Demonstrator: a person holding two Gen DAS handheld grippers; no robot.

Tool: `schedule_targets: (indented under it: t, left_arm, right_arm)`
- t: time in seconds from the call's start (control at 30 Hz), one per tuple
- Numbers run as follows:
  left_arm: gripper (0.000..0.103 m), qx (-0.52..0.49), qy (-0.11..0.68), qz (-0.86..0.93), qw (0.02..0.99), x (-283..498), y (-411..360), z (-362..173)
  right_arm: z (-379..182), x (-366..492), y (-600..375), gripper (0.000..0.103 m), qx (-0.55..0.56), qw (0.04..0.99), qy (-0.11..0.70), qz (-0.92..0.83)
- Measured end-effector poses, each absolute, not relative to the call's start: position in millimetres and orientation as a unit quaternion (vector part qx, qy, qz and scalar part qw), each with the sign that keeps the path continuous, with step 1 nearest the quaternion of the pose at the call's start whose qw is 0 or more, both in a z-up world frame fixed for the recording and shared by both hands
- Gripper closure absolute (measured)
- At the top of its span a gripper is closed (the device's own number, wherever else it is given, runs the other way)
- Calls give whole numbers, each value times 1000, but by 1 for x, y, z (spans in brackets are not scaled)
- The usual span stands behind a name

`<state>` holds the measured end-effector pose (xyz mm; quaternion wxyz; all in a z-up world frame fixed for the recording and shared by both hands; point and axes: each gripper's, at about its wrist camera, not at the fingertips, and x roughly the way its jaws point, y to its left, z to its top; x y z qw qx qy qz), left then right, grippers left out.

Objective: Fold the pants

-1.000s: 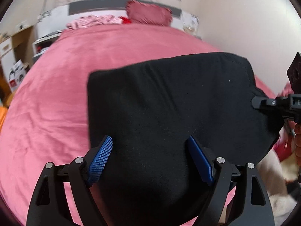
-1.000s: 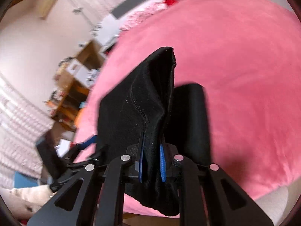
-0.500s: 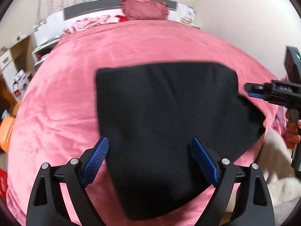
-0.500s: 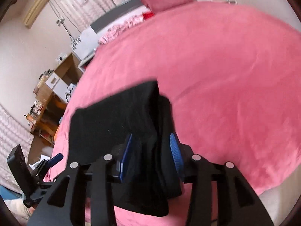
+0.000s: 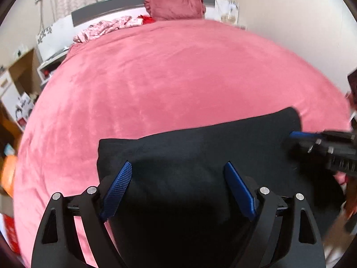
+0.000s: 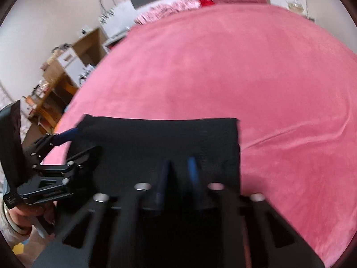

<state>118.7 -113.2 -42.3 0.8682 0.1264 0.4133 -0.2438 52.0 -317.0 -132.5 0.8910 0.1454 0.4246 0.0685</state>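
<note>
The black pants (image 5: 200,151) lie folded in a flat rectangle on the near edge of the pink bed; they also show in the right wrist view (image 6: 169,138). My left gripper (image 5: 178,187) is open, its blue pads spread over the pants' left part. It shows in the right wrist view (image 6: 73,140) at the left. My right gripper (image 6: 178,174) hovers over the pants' near right part with a small gap between its blue pads and no cloth in them. It shows at the right of the left wrist view (image 5: 296,136).
The pink bedspread (image 5: 178,78) spreads far beyond the pants. A pink pillow (image 5: 174,6) and crumpled pink cloth (image 5: 104,26) lie at the headboard. Wooden shelves and boxes (image 6: 55,73) stand left of the bed. A wall runs along the right.
The right gripper has let go of the pants' edge. The pants have dropped from hanging to lying flat on the bed. Both grippers have lowered toward the near edge.
</note>
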Motion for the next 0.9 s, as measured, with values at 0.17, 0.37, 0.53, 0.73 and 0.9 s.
schedule_targets:
  t: [0.17,0.37,0.53,0.73,0.9]
  left_arm:
    - [14,116,421,-247,865,132,-112,-63]
    - [13,120,403,-259,870,126,-109,-61]
    - [13,153,364,-237,888,87,-105,-46]
    - [13,136,361,-235,892,41,-88,-47]
    - [13,117,378,-240,886,25,-76,-53]
  right_arm:
    - [-153,64,-339,103,200,887,410,80]
    - [-144,51,-327,103,162,907,383,66]
    - [-120,10,-318,81,159,917,363,48]
    - [-119,-19,-307,79,136,914,382,24]
    - [-135,-38,-306,72,112,895,431,-5]
